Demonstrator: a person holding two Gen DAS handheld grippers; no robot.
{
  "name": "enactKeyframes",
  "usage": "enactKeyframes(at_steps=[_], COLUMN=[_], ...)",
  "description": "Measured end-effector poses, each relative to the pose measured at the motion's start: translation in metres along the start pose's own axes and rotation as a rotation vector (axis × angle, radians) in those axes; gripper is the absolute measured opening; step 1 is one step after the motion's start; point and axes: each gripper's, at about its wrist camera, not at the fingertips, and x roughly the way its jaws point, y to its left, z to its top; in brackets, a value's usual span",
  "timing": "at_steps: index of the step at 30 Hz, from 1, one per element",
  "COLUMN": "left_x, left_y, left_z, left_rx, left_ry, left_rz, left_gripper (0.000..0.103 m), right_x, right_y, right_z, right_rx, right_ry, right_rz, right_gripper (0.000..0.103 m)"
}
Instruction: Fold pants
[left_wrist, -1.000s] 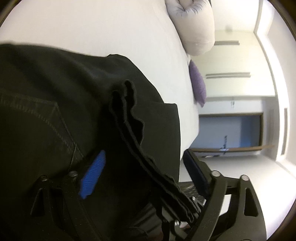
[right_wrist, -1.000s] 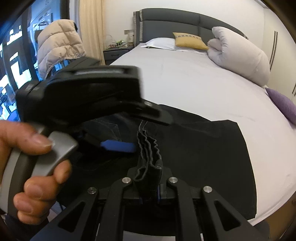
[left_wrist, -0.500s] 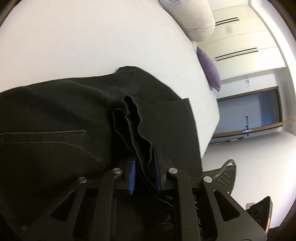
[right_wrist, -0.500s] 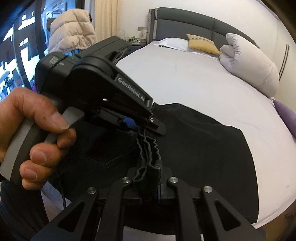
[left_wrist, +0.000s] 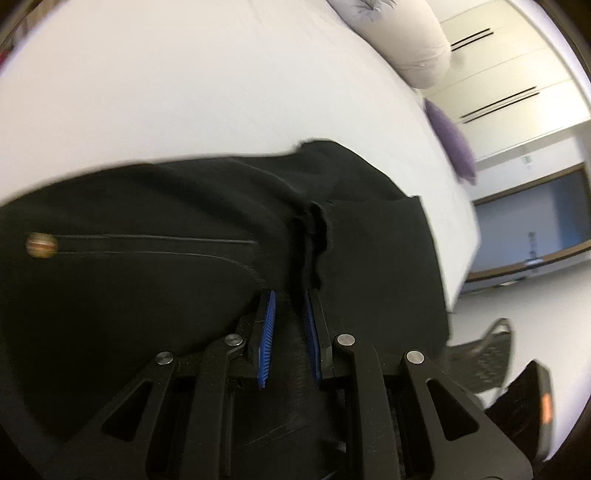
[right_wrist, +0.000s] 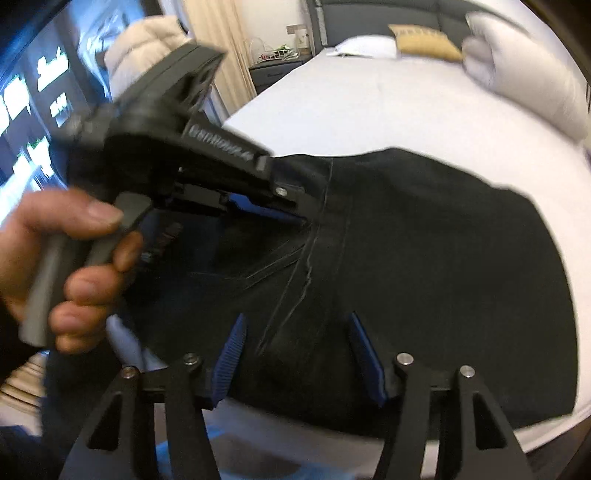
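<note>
Black pants (right_wrist: 443, 258) lie spread at the near edge of a white bed (right_wrist: 369, 110). In the left wrist view the pants (left_wrist: 147, 295) rise into a bunched fold that runs between the blue pads (left_wrist: 266, 332). My left gripper (left_wrist: 290, 293) is shut on that fold. From the right wrist view a hand holds the left gripper (right_wrist: 299, 218) low over the waist seam. The jaws of my right gripper (right_wrist: 298, 316) are opening. Its pads (right_wrist: 229, 354) stand wide apart, and the cloth lies flat under them, not pressed.
A rolled grey duvet (left_wrist: 406, 44) and a purple cushion (left_wrist: 450, 147) lie along the bed's far side, near wardrobe doors. A yellow cushion (right_wrist: 424, 40) sits by the headboard, a nightstand (right_wrist: 277, 70) beside it. A dark chair (left_wrist: 487, 354) stands on the floor past the bed's corner.
My left gripper closed on the bunched fold and lifted it a little. My right gripper, which pinched the same fold, has let go and spread its jaws; the cloth there lies flatter.
</note>
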Motion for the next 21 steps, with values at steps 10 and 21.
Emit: enactKeyframes(at_steps=[10,21], left_x=[0.023,0.034], left_y=[-0.089,-0.079], left_z=[-0.028,-0.066], left_rx=[0.25,0.281], left_ry=[0.0,0.02], left_rz=[0.032,0.019], left_gripper=[0.016,0.015], right_x=[-0.071,0.028], right_y=[-0.177,-0.273], right_z=[0.023,0.071], right_rx=[0.464,0.638], right_ry=[-0.072,0.056], right_rz=[0.298,0.492], right_gripper=[0.032,0.031])
